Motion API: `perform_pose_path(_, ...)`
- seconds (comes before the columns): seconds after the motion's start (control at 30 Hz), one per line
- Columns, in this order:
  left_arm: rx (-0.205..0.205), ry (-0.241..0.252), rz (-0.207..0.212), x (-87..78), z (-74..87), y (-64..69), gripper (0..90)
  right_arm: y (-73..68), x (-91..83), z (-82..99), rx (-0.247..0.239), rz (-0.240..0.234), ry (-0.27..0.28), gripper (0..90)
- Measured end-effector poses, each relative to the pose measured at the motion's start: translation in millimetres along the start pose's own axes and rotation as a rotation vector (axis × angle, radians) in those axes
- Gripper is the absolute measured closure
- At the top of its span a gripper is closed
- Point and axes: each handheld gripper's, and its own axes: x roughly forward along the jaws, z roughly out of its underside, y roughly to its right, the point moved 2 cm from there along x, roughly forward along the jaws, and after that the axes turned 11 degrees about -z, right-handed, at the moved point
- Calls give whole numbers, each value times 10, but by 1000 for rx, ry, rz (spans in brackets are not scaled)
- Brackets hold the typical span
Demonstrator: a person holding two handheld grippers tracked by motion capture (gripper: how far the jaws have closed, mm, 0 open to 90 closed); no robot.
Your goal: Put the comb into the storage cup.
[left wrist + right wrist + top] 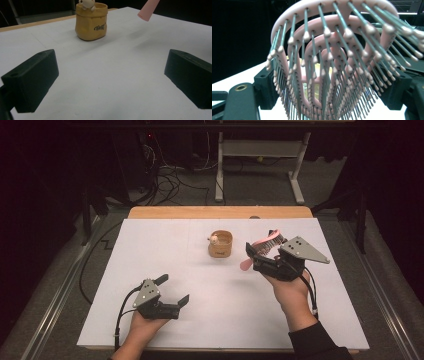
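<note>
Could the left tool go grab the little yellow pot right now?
Probably yes. The left tool is open with nothing in it, and bare white table lies between it and the yellow pot. The right tool, holding the pink hairbrush, stays off to the side.

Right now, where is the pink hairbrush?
In the high view the pink hairbrush is clamped in the right gripper, held above the white table on its right half, just right of the yellow pot.
</note>
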Motion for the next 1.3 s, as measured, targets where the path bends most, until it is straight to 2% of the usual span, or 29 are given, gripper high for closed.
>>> perform_pose_path(0.7, 0, 9, 15, -3, 0, 2, 0, 72, 131, -207, 1, 32, 57, 204)
perform_pose_path(1.3, -3, 10, 27, -2, 2, 4, 0, 145, 521, -385, 17, 31, 74, 204)
